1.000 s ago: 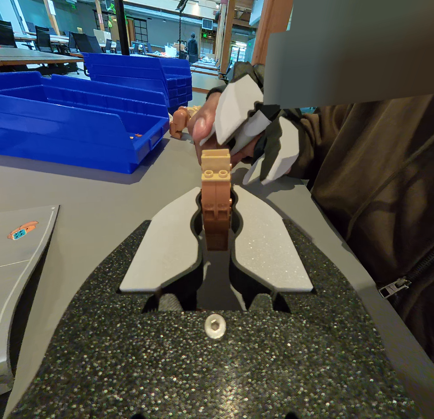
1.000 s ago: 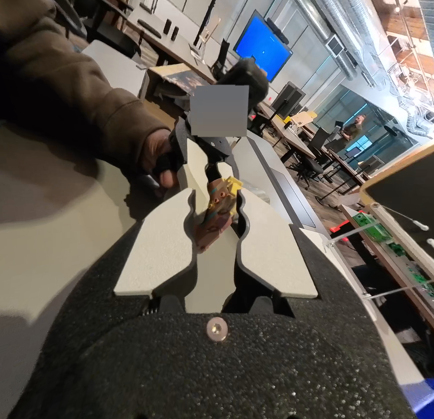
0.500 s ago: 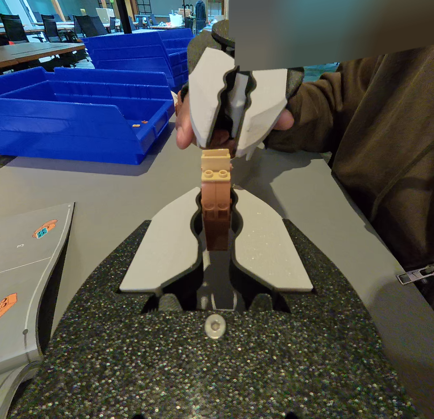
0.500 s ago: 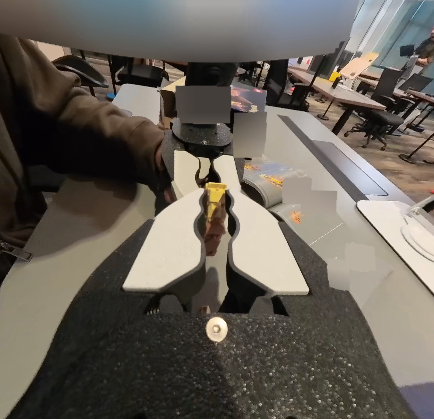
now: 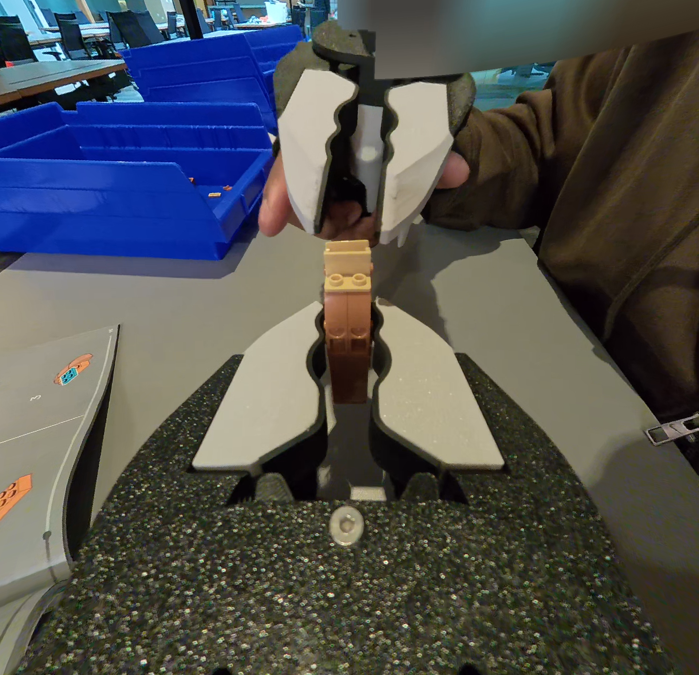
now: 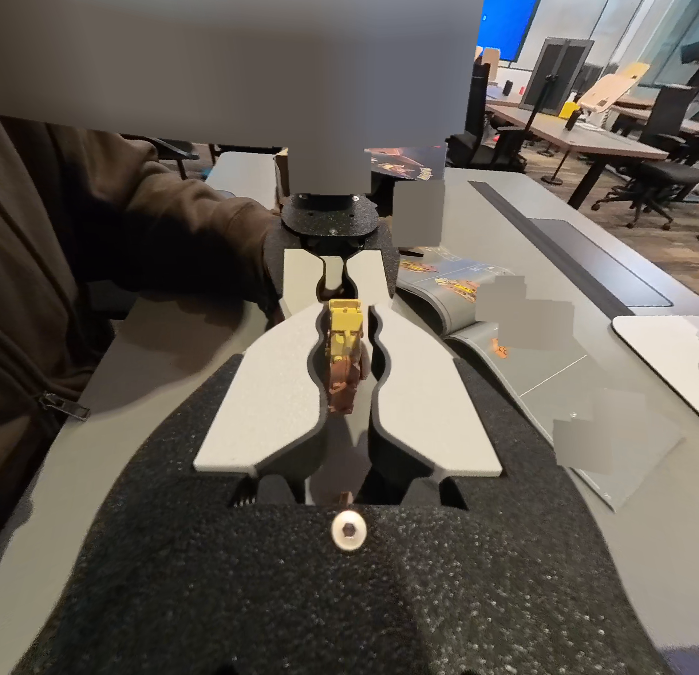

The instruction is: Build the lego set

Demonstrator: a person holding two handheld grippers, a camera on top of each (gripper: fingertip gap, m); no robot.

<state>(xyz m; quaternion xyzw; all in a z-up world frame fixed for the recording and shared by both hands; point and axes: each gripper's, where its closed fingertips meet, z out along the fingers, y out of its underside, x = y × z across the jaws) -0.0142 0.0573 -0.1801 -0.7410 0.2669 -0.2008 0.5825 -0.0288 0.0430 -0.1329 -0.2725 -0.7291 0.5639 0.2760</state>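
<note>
The left tongs (image 5: 347,327) squeeze a small brown and tan brick stack (image 5: 347,316), the right tongs (image 6: 346,329) squeeze another brown and yellow piece (image 6: 344,348), and most building seems left.

Speckled black gripper body (image 5: 340,581), 2 pale grey fingers (image 5: 264,392), 1 silver screw (image 5: 346,529); brown zip-up sleeve (image 5: 605,165).

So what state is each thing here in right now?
Left hand-held gripper: shut on the brown lego piece.
Right hand-held gripper: shut on a yellow-brown lego piece.
Booklet: open on the table.
Blue bin: nearly empty.
</note>
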